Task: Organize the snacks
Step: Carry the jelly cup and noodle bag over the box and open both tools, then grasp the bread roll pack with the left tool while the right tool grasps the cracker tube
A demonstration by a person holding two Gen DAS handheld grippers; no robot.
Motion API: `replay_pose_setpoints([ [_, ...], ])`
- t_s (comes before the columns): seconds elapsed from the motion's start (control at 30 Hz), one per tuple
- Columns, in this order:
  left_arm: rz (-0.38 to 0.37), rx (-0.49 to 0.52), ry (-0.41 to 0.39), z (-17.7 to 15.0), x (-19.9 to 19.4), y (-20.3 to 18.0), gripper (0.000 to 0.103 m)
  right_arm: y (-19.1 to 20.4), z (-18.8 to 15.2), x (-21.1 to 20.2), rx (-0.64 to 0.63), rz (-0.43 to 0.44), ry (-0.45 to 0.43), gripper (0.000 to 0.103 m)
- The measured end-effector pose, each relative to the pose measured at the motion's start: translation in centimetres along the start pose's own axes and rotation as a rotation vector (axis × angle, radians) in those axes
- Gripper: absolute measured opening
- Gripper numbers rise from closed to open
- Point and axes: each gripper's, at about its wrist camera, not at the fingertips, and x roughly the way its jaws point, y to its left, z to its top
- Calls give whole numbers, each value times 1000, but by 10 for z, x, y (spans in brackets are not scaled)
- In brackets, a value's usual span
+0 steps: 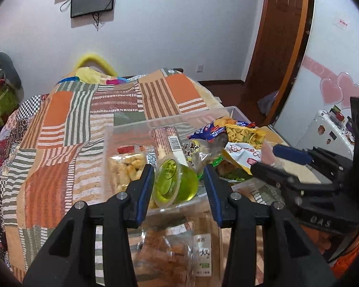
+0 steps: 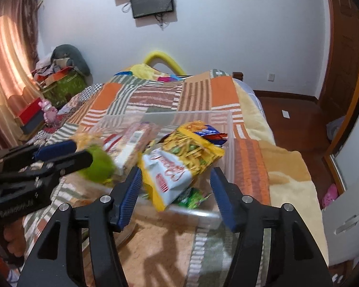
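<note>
Nearest the left camera, a clear bread pack point(image 1: 177, 251) lies on the bed point(image 1: 59, 131), outside the bin point(image 1: 122, 129) and, by judgement, not yet sorted. The left tongs point(image 1: 179, 174) stand spread around the green jelly cup point(image 1: 176, 183), which lies tipped inside the bin's near wall; no pad visibly touches it. The right tongs point(image 2: 174, 179) are likewise spread, framing a white-and-yellow bag point(image 2: 172, 177) heaped in the bin. Farther in, more packets point(image 1: 245, 135) pile, kept together by the walls.
</note>
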Motion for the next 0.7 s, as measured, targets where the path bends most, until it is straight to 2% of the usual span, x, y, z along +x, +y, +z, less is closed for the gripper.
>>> replay_pose_setpoints([
  [0.17, 12, -14, -17, -13, -27, 12, 52, 19, -15, -15, -34, 48, 8, 66],
  [0.3, 36, -2, 10, -32, -38, 23, 55, 40, -32, -11, -72, 83, 54, 66],
  [0.53, 43, -12, 91, -70, -39, 40, 63, 64, -54, 28, -106, 113, 180, 66],
  [0.7, 22, -32, 120, -81, -31, 44, 68, 71, -59, 49, -112, 113, 249, 66],
])
